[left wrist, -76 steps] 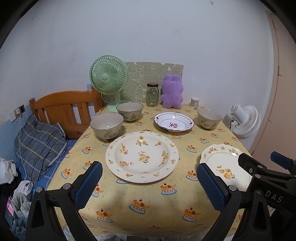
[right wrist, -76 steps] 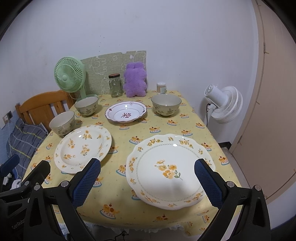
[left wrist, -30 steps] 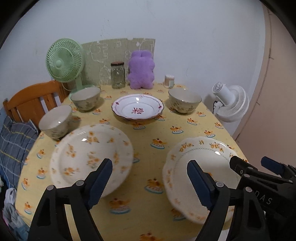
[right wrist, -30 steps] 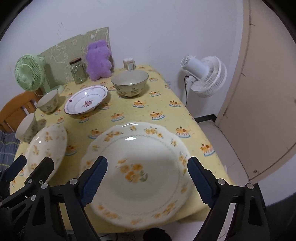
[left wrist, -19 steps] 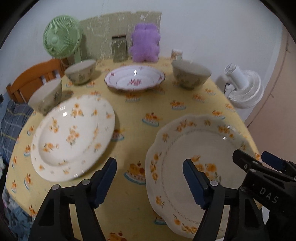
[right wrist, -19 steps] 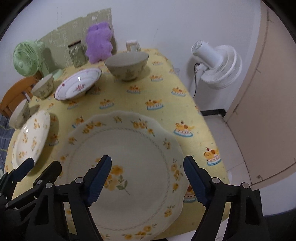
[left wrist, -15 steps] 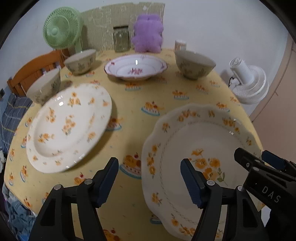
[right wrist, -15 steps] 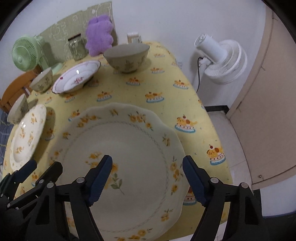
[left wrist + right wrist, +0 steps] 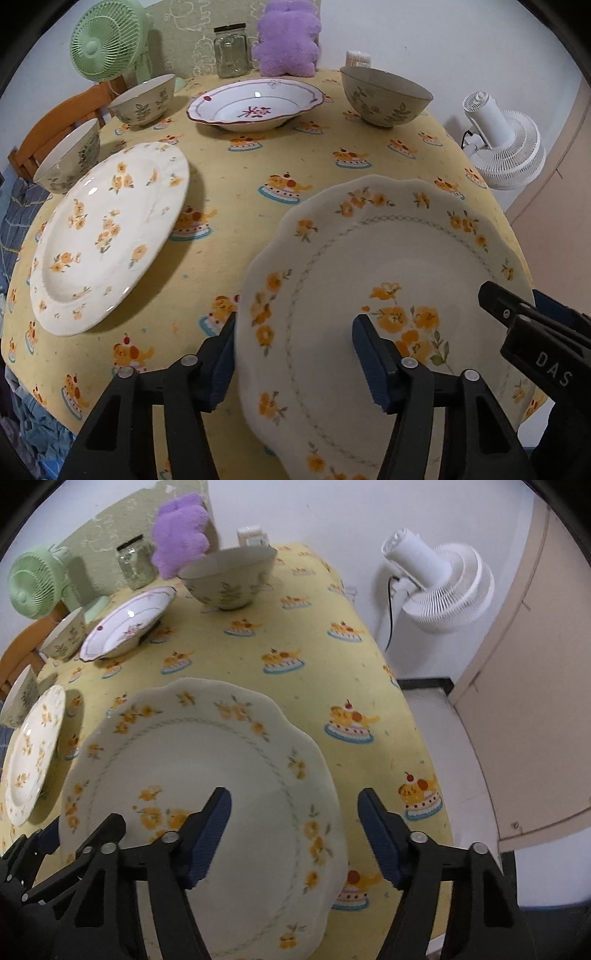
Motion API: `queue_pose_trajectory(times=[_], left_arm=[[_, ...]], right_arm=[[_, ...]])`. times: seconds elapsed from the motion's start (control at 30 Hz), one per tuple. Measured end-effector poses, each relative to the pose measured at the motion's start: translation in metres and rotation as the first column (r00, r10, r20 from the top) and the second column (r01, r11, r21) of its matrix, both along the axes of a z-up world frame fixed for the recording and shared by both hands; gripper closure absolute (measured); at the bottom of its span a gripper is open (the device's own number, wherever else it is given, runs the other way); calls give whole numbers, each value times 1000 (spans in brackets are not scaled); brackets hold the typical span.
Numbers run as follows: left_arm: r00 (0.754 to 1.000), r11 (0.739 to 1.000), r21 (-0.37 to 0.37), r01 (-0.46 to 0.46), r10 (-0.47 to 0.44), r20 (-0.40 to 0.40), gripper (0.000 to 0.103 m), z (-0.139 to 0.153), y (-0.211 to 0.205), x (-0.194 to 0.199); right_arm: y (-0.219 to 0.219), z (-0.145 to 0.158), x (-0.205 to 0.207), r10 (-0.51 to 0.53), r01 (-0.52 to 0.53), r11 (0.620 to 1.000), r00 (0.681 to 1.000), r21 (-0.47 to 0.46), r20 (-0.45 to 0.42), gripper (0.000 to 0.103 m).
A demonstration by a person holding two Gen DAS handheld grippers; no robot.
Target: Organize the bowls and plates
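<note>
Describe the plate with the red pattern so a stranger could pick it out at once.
Start at the purple plush toy at the back of the yellow table, beside the glass jar. Just in front of them sits the red-patterned plate. It alone has a dark red rim line and red centre motif; the other plates carry orange flowers.

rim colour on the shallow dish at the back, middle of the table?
Dark red line on the white dish; clearest in the left wrist view.

The only lettering I can read from here is "DAS", in pale capitals on the black body of my right gripper (image 9: 546,354) where it enters the left wrist view at the lower right; nothing else carries legible text.
</note>
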State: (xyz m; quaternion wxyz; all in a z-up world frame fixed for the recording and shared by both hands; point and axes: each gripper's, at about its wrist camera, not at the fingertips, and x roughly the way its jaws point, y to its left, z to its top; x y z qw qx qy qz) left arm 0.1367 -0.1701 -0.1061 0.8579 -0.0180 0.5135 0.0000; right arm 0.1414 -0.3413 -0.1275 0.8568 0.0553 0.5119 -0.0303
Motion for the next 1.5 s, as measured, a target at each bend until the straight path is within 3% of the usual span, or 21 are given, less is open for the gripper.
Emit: queue_pose_trajectory(times=[0.07, 0.13, 0.2, 0.63, 1.0, 1.27, 1.37, 1.5], left_arm=[[1000, 1000, 1, -7, 7, 1, 42, 0, 0, 1], [1000, 1000, -1, -12, 12, -1, 42, -1, 0, 2], [1000, 1000, 0, -13, 13, -3, 42, -1, 0, 3], [999, 997, 64, -51, 52, -11, 42, 5, 8, 39], [996, 994, 67, -86, 87, -9, 41, 3, 27, 66], [992, 992, 48, -120, 121, -33, 42, 1, 30, 63], [993, 990, 84, -112, 113, -14, 42, 5, 25, 54], [994, 992, 56, -111, 111, -10, 32, 12, 25, 44]], right_arm=[[-1, -4, 2, 8, -8, 1000, 1000, 8, -14, 37], [0, -7, 3, 27, -27, 999, 999, 20, -22, 48], [2, -9, 6, 36, -36, 999, 999, 3, -31, 49], [14, -5, 38, 69, -68, 998, 996, 19, -54, 48], [28, -6, 70, 83, -80, 995, 995, 54, -51, 48], [30, -10, 70, 76, -72, 995, 995, 70, -62, 46], [29, -8, 67, 74, -70, 995, 996, 77, -52, 46], [26, -6, 60, 79, -72, 991, 995, 113, -57, 34]])
